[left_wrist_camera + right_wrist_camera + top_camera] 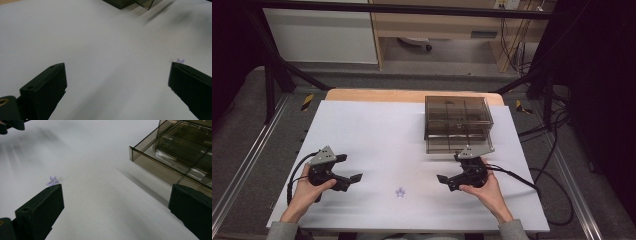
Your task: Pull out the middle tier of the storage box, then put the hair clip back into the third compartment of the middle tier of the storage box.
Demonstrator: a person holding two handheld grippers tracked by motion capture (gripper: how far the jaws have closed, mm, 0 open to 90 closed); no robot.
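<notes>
The surface (362, 130) is covered by a white sheet, with a strip of bare wood exposed along its far edge. A smoked transparent compartment box (457, 122) is placed far right. A small purple piece (400, 192) is located near the front centre.

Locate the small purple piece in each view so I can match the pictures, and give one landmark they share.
High view: the small purple piece lies low at centre on the white table, between the two grippers.
Left gripper view: the piece is at right, just above the right-hand jaw tip.
Right gripper view: the piece is at left, just above the left-hand jaw tip.
Shared landmark: the smoky clear compartment box.
</notes>
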